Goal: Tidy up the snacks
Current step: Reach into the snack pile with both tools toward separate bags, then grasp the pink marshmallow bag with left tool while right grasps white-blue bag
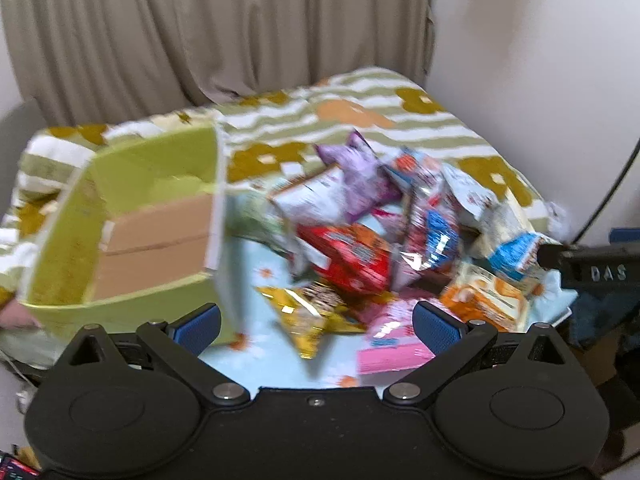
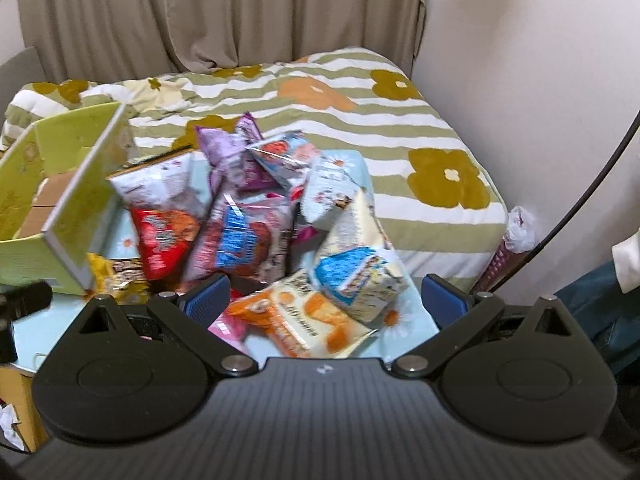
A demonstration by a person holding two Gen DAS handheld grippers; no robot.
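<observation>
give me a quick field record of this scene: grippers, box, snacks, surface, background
left gripper: open, holding nothing
right gripper: open, holding nothing
box: green, open top, left of the snacks, tilted, no snacks seen inside
snack pile: loose heap of bags
nearest bags: orange bag, yellow bag, pink pack
surface: light blue tabletop
background: striped flowered quilt, beige curtain

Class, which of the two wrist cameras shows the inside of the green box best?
The left wrist view. There the green box sits large beside the snack pile, open top facing the camera, its brown cardboard floor visible. In the right wrist view it lies at the left edge, partly cut off, showing mainly its side wall.
</observation>
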